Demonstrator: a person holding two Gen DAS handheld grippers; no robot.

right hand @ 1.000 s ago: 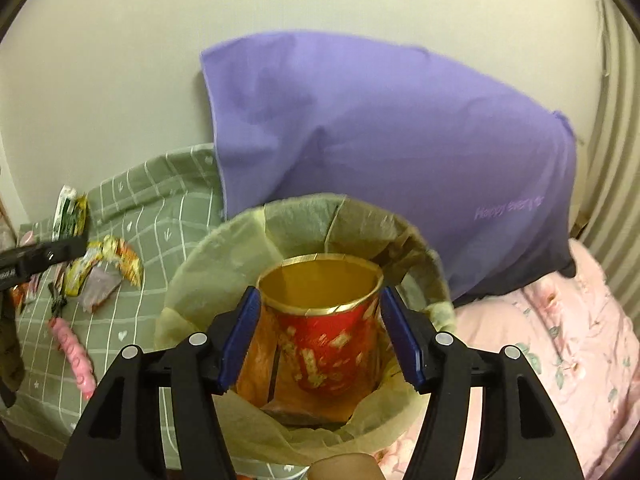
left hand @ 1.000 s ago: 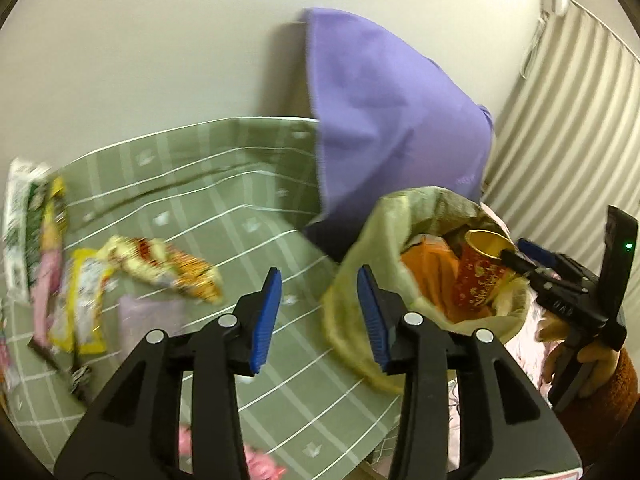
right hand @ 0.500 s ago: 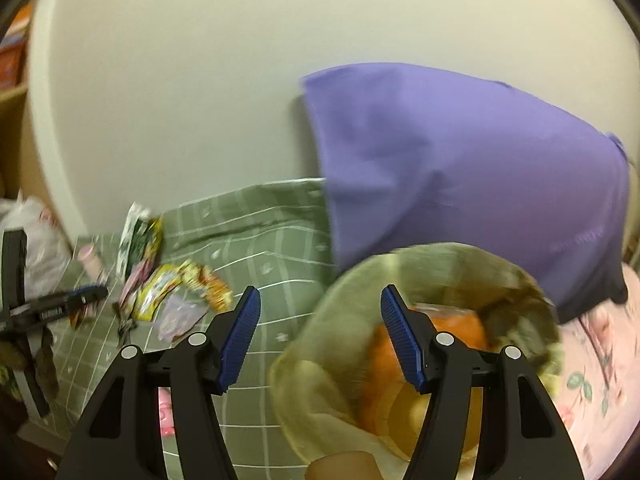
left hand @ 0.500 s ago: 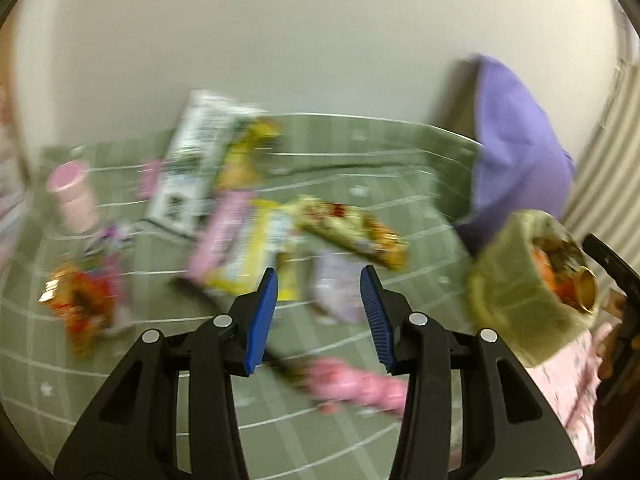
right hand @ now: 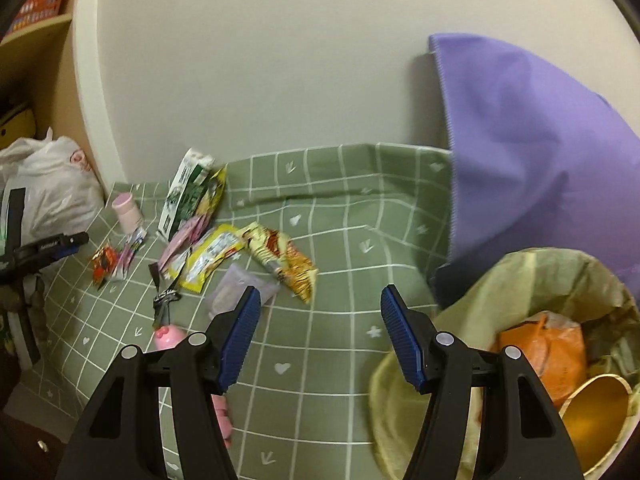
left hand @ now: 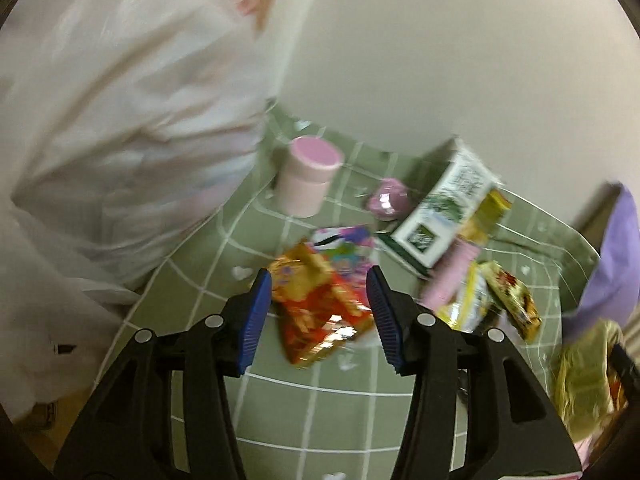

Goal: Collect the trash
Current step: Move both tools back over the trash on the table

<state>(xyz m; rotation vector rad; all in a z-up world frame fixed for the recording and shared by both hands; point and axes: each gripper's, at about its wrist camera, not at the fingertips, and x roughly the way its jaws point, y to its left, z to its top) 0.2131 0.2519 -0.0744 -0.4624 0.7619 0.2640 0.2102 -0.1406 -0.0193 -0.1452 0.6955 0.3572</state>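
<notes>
Left gripper [left hand: 318, 316] is spread wide with nothing in it, hanging right over a crinkly red and gold snack wrapper [left hand: 316, 316] at the frame centre that sits in the gap between the blue pads but isn't touched, and past it toward the top of the frame there's a pink cup [left hand: 308, 176] and a green and white carton [left hand: 444, 216] on the green grid cloth [left hand: 280, 400]. Right gripper [right hand: 320, 336] is just as wide open and empty above the same cloth [right hand: 320, 380]. The lined trash bin [right hand: 400, 400] sits lower right with a gold-rimmed cup [right hand: 596, 412] and an orange bag [right hand: 548, 352] inside, the wrapper pile [right hand: 224, 252] is left of centre, and a purple pillow [right hand: 532, 152] is at upper right.
</notes>
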